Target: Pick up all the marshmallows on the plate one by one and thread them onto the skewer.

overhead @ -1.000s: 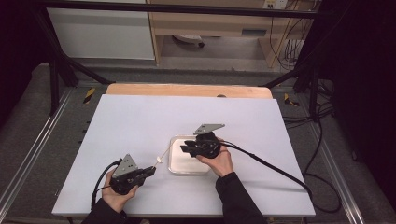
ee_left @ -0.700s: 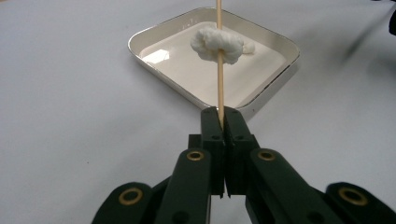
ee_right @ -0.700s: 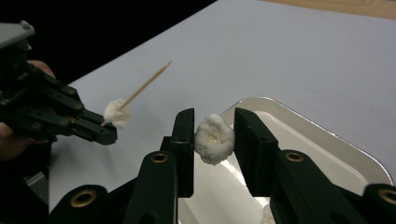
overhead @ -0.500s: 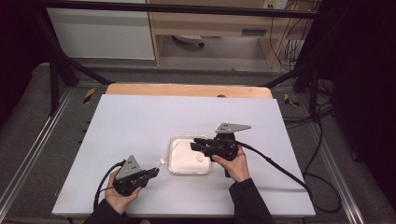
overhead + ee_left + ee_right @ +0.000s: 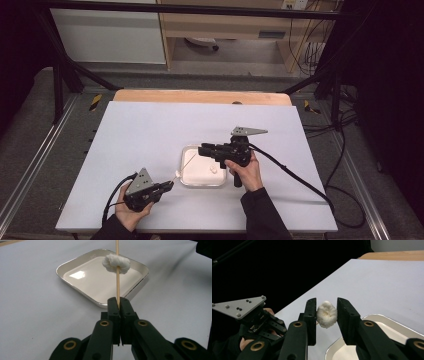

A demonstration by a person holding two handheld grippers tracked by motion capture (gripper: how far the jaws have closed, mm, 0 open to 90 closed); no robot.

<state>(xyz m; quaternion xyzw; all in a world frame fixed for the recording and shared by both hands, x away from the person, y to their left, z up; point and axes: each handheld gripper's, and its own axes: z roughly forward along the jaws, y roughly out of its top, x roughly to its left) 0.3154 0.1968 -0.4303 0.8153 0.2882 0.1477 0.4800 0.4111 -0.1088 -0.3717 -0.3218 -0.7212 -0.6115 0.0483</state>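
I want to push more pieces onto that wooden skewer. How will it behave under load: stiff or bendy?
Probably bendy: the wooden skewer is very thin and long, clamped only at one end by the left gripper. It may snap if pushed sideways. The white lump already threaded on it looks light and likely adds little sag.

White lump (image 5: 116,263) skewered on thin stick (image 5: 117,287)

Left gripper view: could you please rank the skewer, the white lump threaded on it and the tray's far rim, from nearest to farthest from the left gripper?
1. Skewer: clamped between the jaws of the left gripper, running straight ahead.
2. White lump: farther up the skewer.
3. Far rim of the tray: behind the lump, on the table.
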